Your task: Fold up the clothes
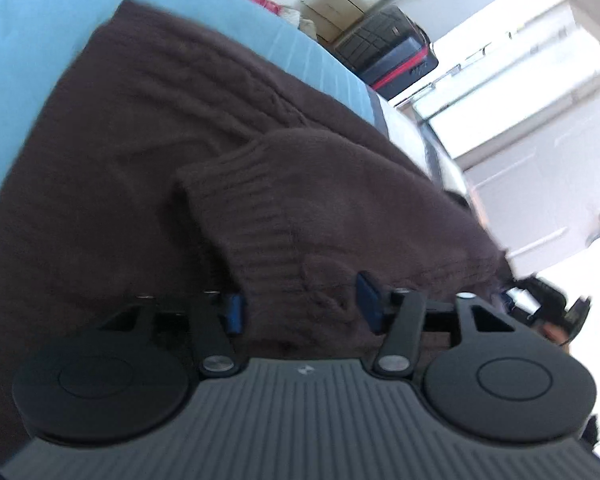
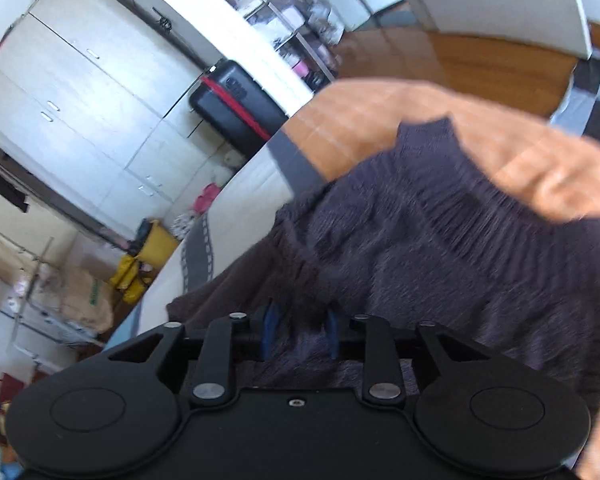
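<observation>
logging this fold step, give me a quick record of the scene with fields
garment: brown knit sweater, a ribbed fold lying on top
surface: blue sheet
left tool: pads apart, sweater fold between them
right tool: closed on bunched sweater fabric
background: black suitcase with red strap, white cabinets

Ahead of my left jaws a ribbed fold humps up on the brown sweater and blocks a low path. The bare blue sheet beyond it is open. My right jaws face bunched knit, with an orange blanket past it. Off the bed, a black suitcase stands against white cupboards.
</observation>
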The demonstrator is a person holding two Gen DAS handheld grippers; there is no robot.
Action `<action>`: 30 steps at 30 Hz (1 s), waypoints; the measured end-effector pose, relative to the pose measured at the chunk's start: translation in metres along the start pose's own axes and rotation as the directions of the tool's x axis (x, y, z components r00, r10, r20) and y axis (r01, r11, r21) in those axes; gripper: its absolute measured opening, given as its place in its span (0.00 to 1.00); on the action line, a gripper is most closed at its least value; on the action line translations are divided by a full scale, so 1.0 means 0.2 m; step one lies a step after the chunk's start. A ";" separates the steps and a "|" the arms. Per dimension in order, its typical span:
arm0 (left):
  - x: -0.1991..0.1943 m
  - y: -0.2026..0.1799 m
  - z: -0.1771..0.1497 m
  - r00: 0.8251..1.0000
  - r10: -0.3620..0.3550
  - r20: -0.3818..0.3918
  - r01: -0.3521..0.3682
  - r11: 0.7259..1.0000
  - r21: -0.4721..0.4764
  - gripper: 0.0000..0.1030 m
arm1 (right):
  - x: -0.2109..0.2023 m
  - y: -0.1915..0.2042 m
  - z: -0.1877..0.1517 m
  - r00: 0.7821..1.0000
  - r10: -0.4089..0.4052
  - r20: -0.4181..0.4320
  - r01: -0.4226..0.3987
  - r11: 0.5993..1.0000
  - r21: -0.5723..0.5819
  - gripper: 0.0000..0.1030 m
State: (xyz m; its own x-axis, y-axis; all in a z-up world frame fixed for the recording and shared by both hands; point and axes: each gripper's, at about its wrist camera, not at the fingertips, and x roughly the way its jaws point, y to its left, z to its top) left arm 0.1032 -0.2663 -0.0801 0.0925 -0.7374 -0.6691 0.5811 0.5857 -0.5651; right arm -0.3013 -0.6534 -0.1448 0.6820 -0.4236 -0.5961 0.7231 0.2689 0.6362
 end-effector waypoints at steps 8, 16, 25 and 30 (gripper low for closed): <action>-0.35 -0.06 -0.03 0.957 -0.284 0.050 0.288 0.954 -0.084 0.03 | -0.15 0.05 0.04 0.981 0.145 0.125 -0.144 0.989 -0.017 0.09; -0.14 -0.02 -0.20 0.987 0.064 -0.150 -0.061 0.998 0.023 0.04 | -0.14 0.18 -0.03 0.965 -0.255 0.063 0.263 0.946 -0.189 0.10; -0.31 -0.21 -0.24 0.977 0.203 0.066 -0.212 0.957 0.197 0.36 | -0.34 0.09 -0.07 0.979 -0.202 0.037 0.203 0.978 -0.039 0.29; -0.48 -0.31 -0.33 0.968 0.216 0.127 -0.241 0.941 0.237 0.39 | -0.67 0.14 -0.16 0.928 -0.328 0.177 0.345 0.935 -0.078 0.33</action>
State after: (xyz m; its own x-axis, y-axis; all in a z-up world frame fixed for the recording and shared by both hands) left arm 0.0052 -0.2092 -0.0133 0.3176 -0.6299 -0.7088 0.7162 0.6492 -0.2561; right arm -0.3691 -0.5627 -0.0636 0.3769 -0.6341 -0.6752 0.9202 0.1730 0.3511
